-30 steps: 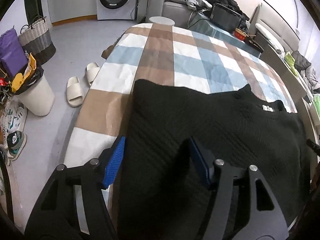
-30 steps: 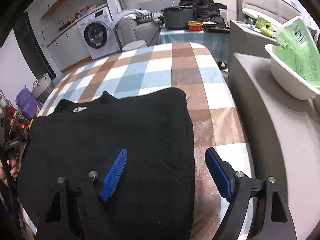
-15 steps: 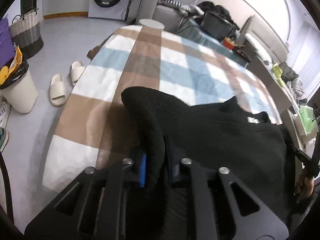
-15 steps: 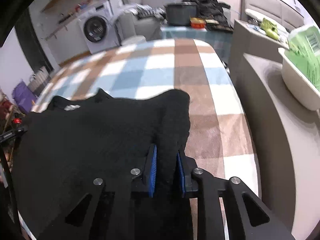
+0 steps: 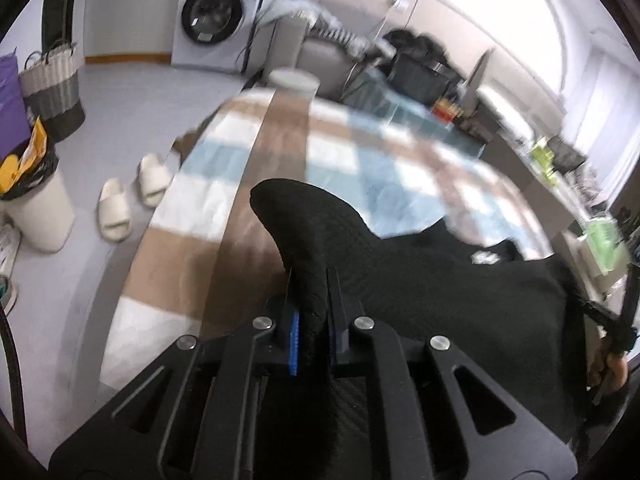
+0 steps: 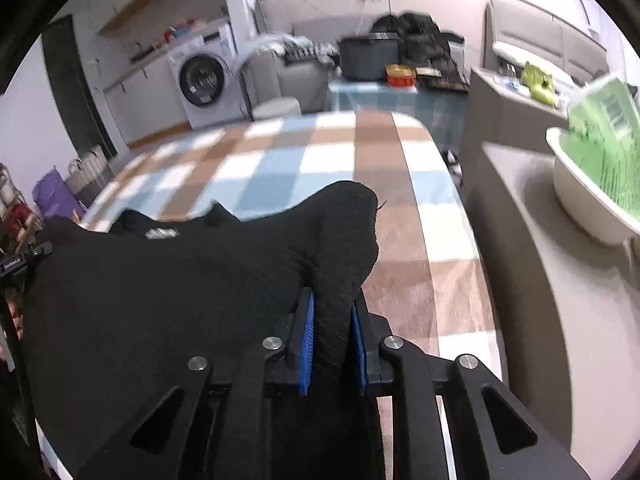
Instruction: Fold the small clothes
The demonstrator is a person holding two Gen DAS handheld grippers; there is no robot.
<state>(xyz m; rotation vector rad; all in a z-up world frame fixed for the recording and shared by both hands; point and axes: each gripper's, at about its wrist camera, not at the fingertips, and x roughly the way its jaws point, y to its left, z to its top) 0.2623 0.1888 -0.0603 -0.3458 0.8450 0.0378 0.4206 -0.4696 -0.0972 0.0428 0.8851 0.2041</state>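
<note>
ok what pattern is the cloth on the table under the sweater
A check of blue, brown and white squares on the tablecloth, clearest in the right wrist view.

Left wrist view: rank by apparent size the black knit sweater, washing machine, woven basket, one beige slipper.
1. black knit sweater, nearest the camera
2. white washing machine
3. grey-and-white woven basket
4. beige slipper

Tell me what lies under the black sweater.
Under the black sweater lies the checked blanket, brown, blue and white, showing beyond its edges. Whatever sits beneath the sweater's middle is covered. The left gripper and right gripper each pinch a raised edge.
</note>
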